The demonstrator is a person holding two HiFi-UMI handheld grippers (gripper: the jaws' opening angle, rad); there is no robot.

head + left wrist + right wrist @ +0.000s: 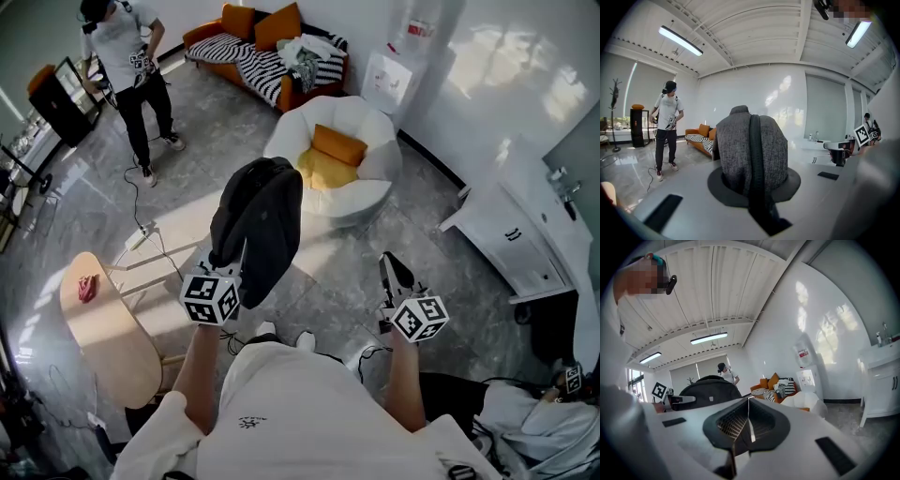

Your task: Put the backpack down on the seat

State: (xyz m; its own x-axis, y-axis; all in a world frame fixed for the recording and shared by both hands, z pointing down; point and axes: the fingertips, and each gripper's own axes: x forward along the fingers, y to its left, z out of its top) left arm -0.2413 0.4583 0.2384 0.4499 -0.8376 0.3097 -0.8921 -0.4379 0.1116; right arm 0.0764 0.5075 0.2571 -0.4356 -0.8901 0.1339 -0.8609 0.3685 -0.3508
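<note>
The left tongs (239, 262) pinch the black strap (756, 164) of the dark grey fabric backpack (258, 220), held clear of the floor, its long axis running 12 to 6 in the head view. The right tongs (394, 272) are pressed together on nothing. The white rounded armchair seat (375, 131) lies at 1 o'clock from the left tongs, just beyond the backpack, so the carry likely goes that way
</note>
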